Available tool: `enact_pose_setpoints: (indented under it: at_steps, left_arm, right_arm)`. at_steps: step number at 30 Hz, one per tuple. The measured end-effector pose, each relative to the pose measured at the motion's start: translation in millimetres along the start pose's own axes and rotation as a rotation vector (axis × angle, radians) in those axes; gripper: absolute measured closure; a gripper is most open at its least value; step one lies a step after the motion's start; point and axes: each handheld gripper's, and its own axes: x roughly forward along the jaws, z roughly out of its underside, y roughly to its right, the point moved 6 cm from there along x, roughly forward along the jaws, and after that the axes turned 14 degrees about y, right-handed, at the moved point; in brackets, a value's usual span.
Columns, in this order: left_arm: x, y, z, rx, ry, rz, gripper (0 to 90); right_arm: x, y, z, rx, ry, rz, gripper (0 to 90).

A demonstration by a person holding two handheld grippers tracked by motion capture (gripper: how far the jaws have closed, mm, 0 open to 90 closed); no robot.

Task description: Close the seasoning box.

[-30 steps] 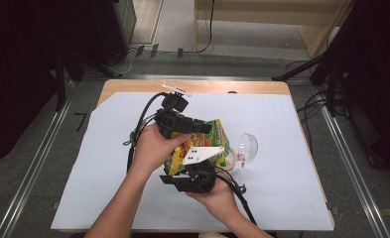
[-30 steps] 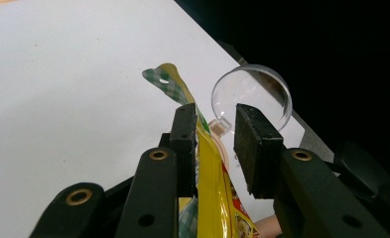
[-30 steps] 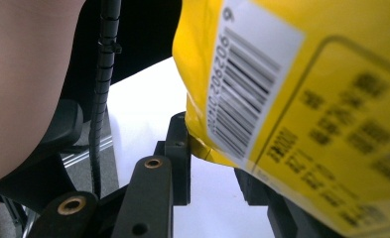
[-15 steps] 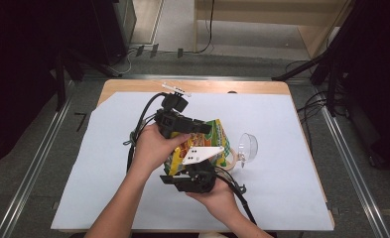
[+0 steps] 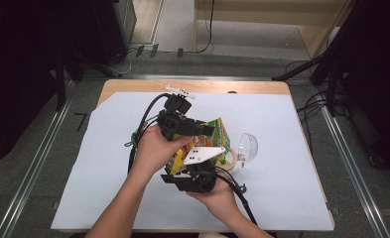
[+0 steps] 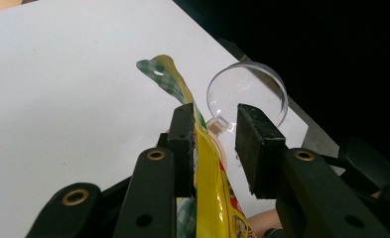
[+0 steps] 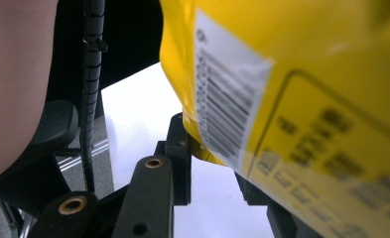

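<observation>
Nothing has shifted since a second ago: left hand-held gripper stands apart around the crinkled yellow snack bag's green-checked top, above the white-covered table. Right hand-held gripper straddles its barcode edge; grip unclear. Clear plastic bowl lies right.

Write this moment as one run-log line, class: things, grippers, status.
things: yellow snack bag, clear cup on its side | left gripper: bag between jaws, one pad apart | right gripper: grip unclear | status: bag held above table

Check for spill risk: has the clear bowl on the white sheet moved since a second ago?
No. The clear bowl lies tipped on its side at the same spot, just right of the yellow bag, equally far from the white sheet's right edge.
</observation>
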Motion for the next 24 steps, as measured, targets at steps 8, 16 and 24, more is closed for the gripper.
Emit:
enact_pose_setpoints:
  at_steps: [8,16,24]
  left_arm:
    - [-0.5,2.2,-0.1,0.007,-0.002,0.003,69.6]
    - [-0.3,3.2,-0.1,0.007,-0.004,0.002,69.7]
    - [0.3,4.5,0.1,0.010,-0.003,0.005,69.8]
  right_arm:
    - [0.1,0.3,0.3,0.005,0.001,0.000,72.5]
    - [0.5,-0.1,0.9,0.011,0.005,-0.002,72.4]
    - [0.7,0.9,2.1,0.015,0.009,0.002,71.7]
